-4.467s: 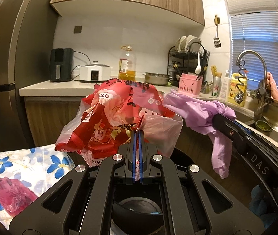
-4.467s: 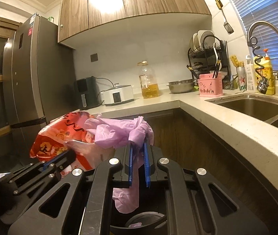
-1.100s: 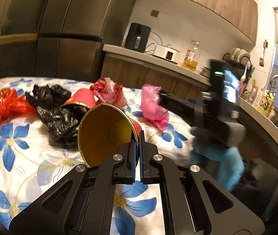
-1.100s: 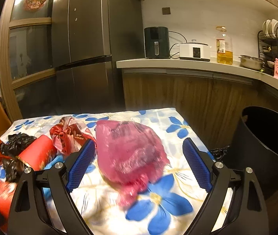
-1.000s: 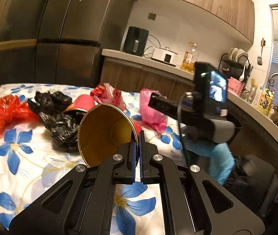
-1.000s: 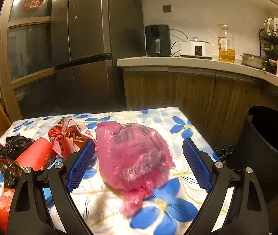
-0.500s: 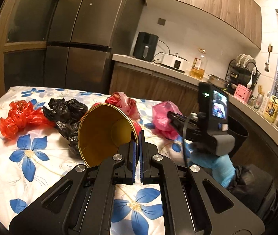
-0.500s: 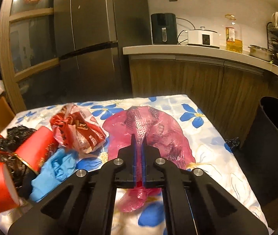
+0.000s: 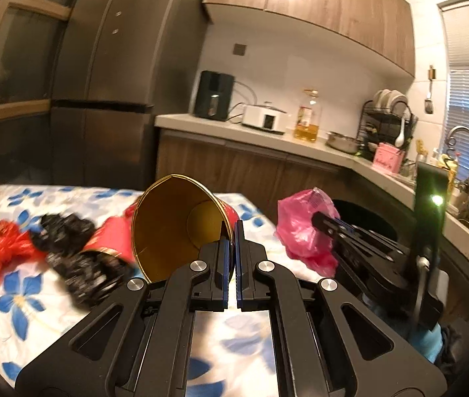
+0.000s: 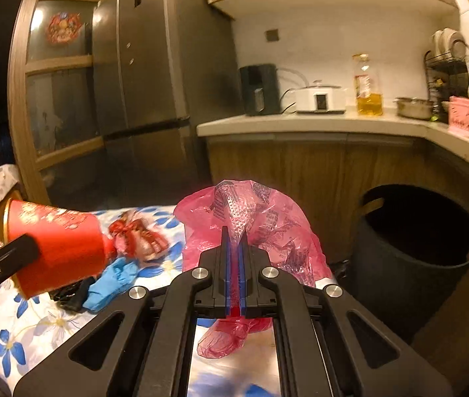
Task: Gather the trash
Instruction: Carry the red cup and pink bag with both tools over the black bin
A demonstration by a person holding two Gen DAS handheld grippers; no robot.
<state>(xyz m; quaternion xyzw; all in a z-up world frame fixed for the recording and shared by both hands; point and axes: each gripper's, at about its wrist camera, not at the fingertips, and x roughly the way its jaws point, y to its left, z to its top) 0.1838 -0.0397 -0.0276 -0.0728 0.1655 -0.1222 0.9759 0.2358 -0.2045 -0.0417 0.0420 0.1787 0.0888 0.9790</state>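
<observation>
My left gripper is shut on the rim of a red paper cup with a gold inside, held above the table; the cup also shows in the right wrist view. My right gripper is shut on a pink plastic bag, lifted off the table; the bag also shows in the left wrist view. A black trash bin stands on the floor to the right of the table.
On the floral tablecloth lie a red plastic bag, black bags, another red cup, a red wrapper and a blue glove. A counter and fridge stand behind.
Both grippers have lifted their loads off the table and swung right toward the bin. The right gripper closed on the pink bag about half a second ago.
</observation>
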